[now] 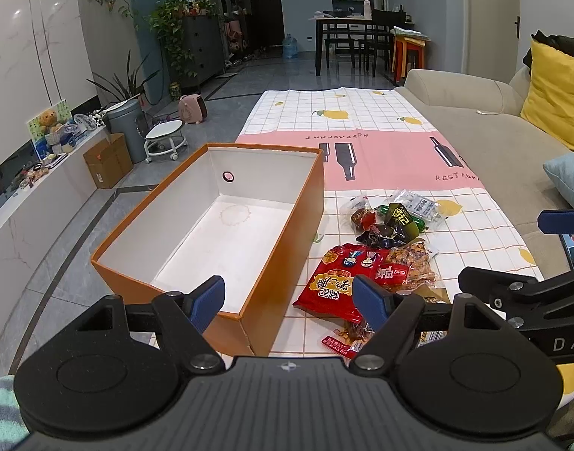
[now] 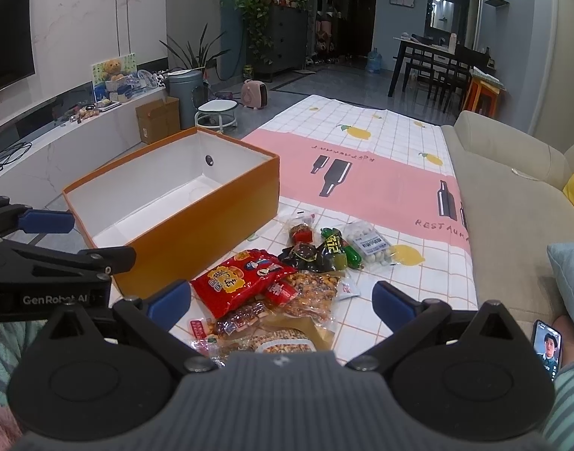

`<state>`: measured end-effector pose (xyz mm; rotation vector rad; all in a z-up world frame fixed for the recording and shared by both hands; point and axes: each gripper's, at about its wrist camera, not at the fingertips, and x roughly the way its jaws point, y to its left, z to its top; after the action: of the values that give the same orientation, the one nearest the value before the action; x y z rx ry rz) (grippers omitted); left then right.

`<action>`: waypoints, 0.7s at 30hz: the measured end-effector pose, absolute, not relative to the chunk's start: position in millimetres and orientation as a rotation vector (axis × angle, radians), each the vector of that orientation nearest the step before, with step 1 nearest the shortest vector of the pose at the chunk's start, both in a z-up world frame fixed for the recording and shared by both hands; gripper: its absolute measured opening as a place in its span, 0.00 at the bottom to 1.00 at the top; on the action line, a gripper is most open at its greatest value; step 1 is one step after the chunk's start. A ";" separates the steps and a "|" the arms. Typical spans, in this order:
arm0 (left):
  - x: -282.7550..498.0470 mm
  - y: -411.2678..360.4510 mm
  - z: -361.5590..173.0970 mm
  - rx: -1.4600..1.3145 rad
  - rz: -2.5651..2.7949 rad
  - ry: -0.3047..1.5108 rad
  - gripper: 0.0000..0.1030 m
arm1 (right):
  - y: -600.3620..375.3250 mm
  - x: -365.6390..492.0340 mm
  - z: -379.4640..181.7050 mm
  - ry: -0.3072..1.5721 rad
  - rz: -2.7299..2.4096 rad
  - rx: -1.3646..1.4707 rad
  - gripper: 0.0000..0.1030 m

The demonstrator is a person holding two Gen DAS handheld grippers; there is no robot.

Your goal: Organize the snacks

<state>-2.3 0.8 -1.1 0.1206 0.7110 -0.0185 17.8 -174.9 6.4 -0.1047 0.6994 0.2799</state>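
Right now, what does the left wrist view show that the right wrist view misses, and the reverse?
Only the left wrist view shows the yellow cushion whole on the sofa. Only the right wrist view shows the wall TV and the phone's whole screen. Both share the empty orange box, the red snack bag in the snack pile, and both open grippers: left gripper, right gripper.

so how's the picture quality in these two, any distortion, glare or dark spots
Left wrist view: strong fisheye bending at the edges, black corners; the orange box and red snack bag are sharp and evenly lit, the far hallway dim. Right wrist view: same curvature, slight glare on the red snack bag, and a phone screen glowing at the lower right.
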 end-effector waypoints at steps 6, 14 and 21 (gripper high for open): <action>-2.1 0.0 -4.1 0.117 -0.020 0.721 0.88 | -172.7 19.7 5.2 0.707 0.280 -0.105 0.96; -1.7 1.5 -5.1 0.114 -0.019 0.725 0.88 | -171.6 22.4 4.3 0.717 0.278 -0.103 0.96; -1.7 2.2 -5.3 0.114 -0.021 0.727 0.88 | -170.5 22.8 3.6 0.722 0.278 -0.102 0.96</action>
<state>-1.7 2.2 -5.3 0.1138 0.7268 -0.0213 22.8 -170.5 3.6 -0.1017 0.7216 0.2779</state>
